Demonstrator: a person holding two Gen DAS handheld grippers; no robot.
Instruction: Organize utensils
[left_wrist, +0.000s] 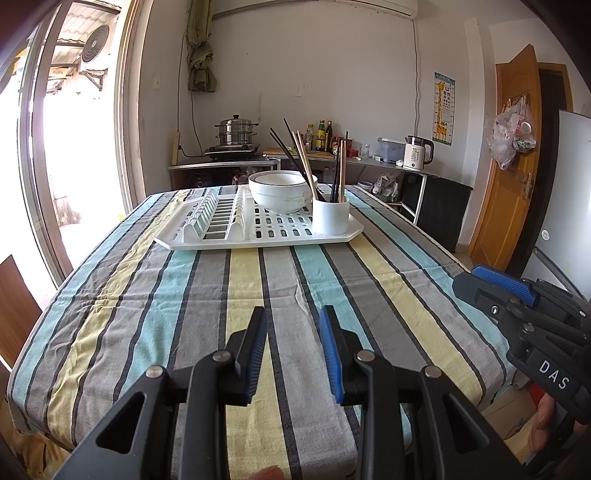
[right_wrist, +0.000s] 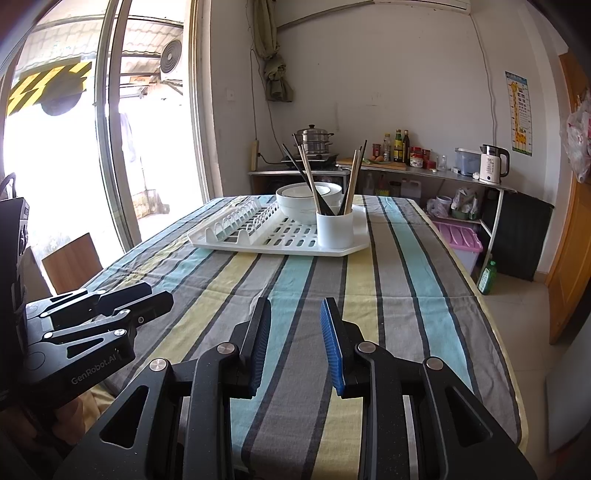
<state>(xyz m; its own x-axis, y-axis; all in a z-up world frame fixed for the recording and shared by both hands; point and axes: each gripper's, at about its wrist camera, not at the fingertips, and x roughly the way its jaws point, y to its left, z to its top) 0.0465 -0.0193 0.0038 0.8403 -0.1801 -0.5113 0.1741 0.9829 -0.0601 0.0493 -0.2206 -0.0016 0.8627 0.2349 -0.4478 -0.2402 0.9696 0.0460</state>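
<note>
We hover near side of rack (left_wrist: 258, 236), left gripper (left_wrist: 293, 347) and right gripper (right_wrist: 295, 343) apart, empty. Task looks done or unstarted; next, reach chopsticks (left_wrist: 306, 166) in cup (left_wrist: 330, 216).

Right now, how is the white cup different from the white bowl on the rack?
The white cup is tall and narrow; the white bowl is wide and low. The cup holds chopsticks standing up; no chopsticks stand in the bowl. The bowl has a dark rim line; the cup is plain. Both are white and sit on the white drying rack.
</note>
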